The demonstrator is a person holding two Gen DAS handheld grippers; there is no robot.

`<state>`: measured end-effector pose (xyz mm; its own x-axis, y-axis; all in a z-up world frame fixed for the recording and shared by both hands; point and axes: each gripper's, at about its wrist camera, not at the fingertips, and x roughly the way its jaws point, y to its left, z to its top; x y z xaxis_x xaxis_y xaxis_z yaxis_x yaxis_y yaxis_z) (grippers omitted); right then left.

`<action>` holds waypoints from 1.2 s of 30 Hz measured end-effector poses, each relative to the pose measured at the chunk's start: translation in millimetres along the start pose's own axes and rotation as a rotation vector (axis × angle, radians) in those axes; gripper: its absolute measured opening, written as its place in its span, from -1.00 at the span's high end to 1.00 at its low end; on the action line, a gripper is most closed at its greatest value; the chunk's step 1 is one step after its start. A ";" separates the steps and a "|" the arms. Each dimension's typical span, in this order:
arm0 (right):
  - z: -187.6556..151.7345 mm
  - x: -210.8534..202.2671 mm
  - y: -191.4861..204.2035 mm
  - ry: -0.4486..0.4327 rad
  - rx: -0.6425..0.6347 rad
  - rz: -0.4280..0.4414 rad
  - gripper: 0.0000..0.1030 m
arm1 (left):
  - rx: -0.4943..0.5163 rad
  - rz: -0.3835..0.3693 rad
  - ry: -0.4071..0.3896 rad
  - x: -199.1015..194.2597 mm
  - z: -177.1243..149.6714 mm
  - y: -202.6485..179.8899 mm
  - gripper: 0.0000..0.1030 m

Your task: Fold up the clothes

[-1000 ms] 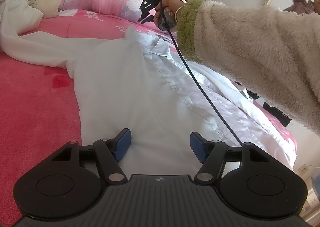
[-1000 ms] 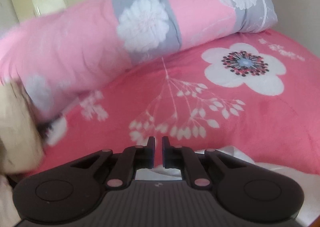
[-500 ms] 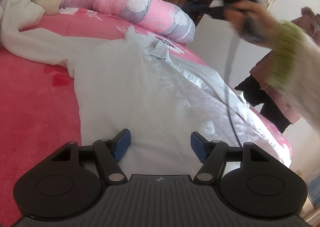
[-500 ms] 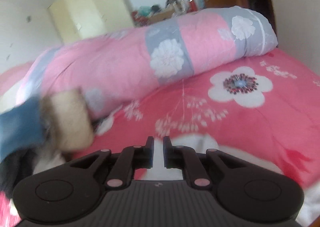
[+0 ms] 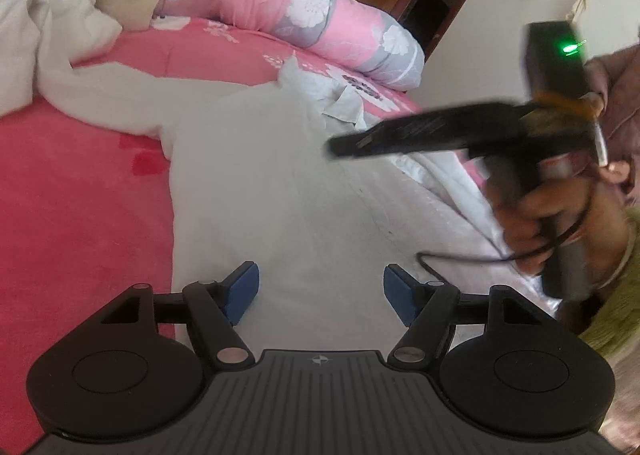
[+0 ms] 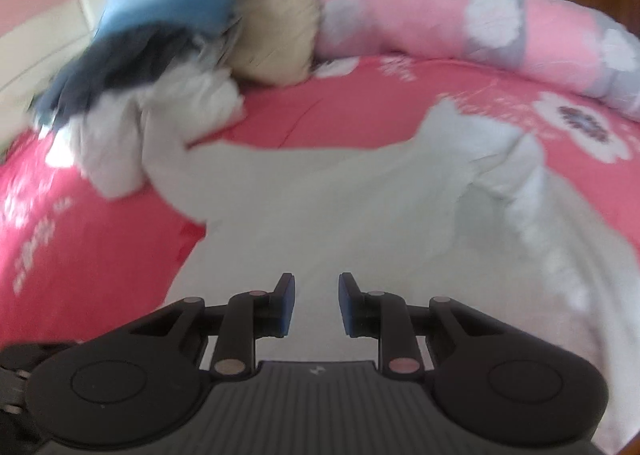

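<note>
Spread across the pink bedspread (image 5: pixel 80 215), a white shirt (image 5: pixel 272 183) lay mostly flat, its collar (image 5: pixel 344 107) toward the rolled floral quilt (image 5: pixel 304 7) and one sleeve (image 5: pixel 100 95) trailing off to the pile of other clothes (image 6: pixel 160 55) at the bed's head. Thin and limp, the shirt looked light and soft, likely to sag and crease when lifted; its placket side (image 5: pixel 432 183) lay rumpled along the bed's far edge. By this reading, a hem corner, a shoulder seam or a sleeve cuff offered the surest holds, each taken with a pinch of fabric. Both tools were empty. The left gripper (image 5: pixel 320 291) stood wide open low over the shirt's body, whether brushing it could not be told. The right gripper (image 6: pixel 316 303), blurred in a person's hand (image 5: pixel 536 215), had its jaws parted by a narrow gap above the same cloth, holding nothing.
</note>
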<state>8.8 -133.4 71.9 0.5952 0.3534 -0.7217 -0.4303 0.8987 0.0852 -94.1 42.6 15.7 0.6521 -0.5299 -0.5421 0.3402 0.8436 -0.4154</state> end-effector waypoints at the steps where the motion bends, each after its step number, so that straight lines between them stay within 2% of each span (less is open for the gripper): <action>1: -3.2 7.4 2.6 0.003 -0.011 0.007 0.51 | 0.013 0.013 0.001 -1.5 -0.1 -2.5 -0.35; 5: -17.3 29.8 12.3 -0.009 -0.063 0.013 0.50 | 0.053 0.055 -0.004 -5.1 -3.1 -10.5 -0.35; 10: -31.7 43.8 14.3 -0.030 -0.128 -0.035 0.28 | 0.065 0.097 0.045 1.6 -14.2 -16.8 -0.35; 13: -36.2 44.6 17.0 -0.048 -0.167 -0.060 0.26 | 0.084 0.121 0.056 1.0 -21.3 -22.4 -0.35; 16: -37.1 35.9 20.1 -0.078 -0.189 -0.111 0.26 | 0.081 0.124 0.054 -7.0 -21.7 -27.7 -0.35; 21: -36.6 2.8 19.1 -0.150 -0.176 -0.096 0.26 | 0.079 0.150 0.026 -22.7 -17.0 -32.6 -0.35; 31: -55.8 -55.9 40.0 -0.173 -0.213 -0.041 0.25 | 0.008 0.238 -0.037 -43.7 -1.3 -18.2 -0.35; 36: -56.9 -47.6 50.9 -0.126 -0.285 -0.057 0.25 | -0.007 0.284 -0.076 -51.2 5.7 -9.4 -0.35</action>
<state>-80.1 -119.3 71.5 0.6953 0.3503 -0.6276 -0.5565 0.8150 -0.1615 -126.8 62.3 51.5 0.7699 -0.2640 -0.5810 0.1322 0.9566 -0.2595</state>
